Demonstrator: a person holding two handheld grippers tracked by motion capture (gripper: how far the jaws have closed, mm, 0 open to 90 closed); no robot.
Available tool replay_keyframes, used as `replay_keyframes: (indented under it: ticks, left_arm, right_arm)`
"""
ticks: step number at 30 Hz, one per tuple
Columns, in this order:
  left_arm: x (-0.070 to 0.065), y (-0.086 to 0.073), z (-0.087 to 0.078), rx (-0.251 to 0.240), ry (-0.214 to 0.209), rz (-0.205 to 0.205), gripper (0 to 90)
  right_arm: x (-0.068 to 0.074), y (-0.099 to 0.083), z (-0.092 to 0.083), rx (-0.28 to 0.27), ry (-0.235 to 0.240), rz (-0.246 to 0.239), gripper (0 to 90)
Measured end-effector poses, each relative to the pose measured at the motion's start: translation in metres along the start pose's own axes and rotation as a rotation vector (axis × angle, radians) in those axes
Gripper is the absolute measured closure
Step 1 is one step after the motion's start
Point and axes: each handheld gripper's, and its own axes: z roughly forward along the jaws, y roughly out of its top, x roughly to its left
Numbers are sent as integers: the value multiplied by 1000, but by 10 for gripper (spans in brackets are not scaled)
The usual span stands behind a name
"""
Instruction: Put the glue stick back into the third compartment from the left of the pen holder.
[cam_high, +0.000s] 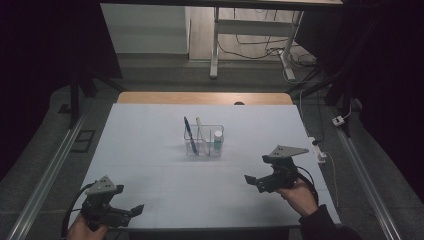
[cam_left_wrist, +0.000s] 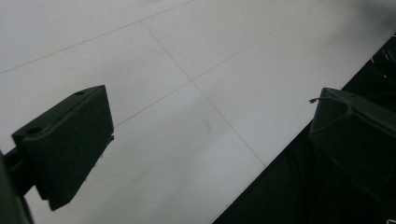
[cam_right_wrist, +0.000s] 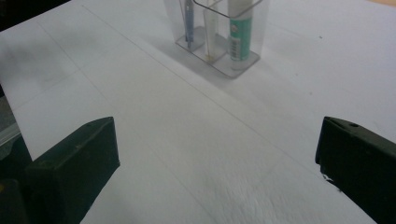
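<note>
white paper covers the table (cam_high: 150, 150), with dark floor, cables and a desk frame beyond its far edge. near the middle of the sheet stands a clear organizer (cam_high: 204, 140), divided into compartments: a blue pen (cam_high: 189, 133) leans in the left one, a pale pen or stick (cam_high: 200, 131) stands beside it, and a small green-labelled tube (cam_high: 218, 140) sits upright in the right one.

the likely trouble is the organizer itself. it looks light and its walls are thin, so a jaw catching the rim while reaching for a pen could tip it or slide it across the paper. the pens lean and stand close together, so closing on one may drag its neighbour out too.

the right gripper (cam_high: 256, 181) rests low over the right part of the sheet, its jaws spread wide and empty, pointing toward the organizer, which stands well apart from it. the left gripper (cam_high: 131, 211) sits near the front left corner of the table, also spread wide with nothing between its jaws, aimed across bare paper by the table edge. each hand holds its gripper from behind.
</note>
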Motion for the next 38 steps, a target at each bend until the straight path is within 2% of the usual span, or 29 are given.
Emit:
replay_keyframes:
  ticks: [11,21,29,35,38]
  left_arm:
    - [0,0,0,-2,1,2,0]
    - [0,-1,-1,-1,7,0,0]
    - [0,-1,-1,1,10,-2,0]
    - [0,-1,0,8,11,-3,0]
    - [0,0,0,6,8,-8,0]
  right_arm:
    - [-7,-24,-31,-15,-71,44,0]
    - [-12,-50,-57,17,-152,96,0]
    - [-13,-65,-67,61,-184,121,0]
    - [-12,-69,-73,79,-200,150,0]
    - [-11,-70,-73,95,-207,148,0]
